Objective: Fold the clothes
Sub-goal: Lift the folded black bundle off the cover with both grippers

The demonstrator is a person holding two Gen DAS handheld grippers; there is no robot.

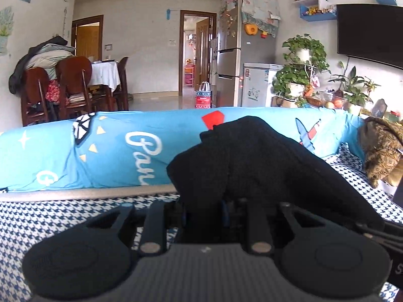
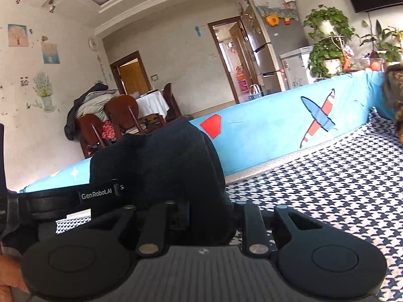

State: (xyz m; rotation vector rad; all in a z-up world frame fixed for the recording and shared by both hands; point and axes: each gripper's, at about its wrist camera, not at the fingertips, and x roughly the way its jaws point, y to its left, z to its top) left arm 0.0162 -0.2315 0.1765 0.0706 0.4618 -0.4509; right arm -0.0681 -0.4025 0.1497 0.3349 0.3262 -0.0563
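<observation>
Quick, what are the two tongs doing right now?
Left tongs: closed on the bunched black fabric garment.
Right tongs: closed on the same garment.

surface: houndstooth-covered bed (image 1: 50, 214) | on it: blue printed bolster (image 1: 113, 151), brown patterned cloth (image 1: 382, 151)

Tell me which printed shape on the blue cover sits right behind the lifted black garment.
The red pentagon patch: the black garment overlaps its lower edge. The striped airplane lies off to the garment's right, and the black-and-white paper boat far to its left.
</observation>
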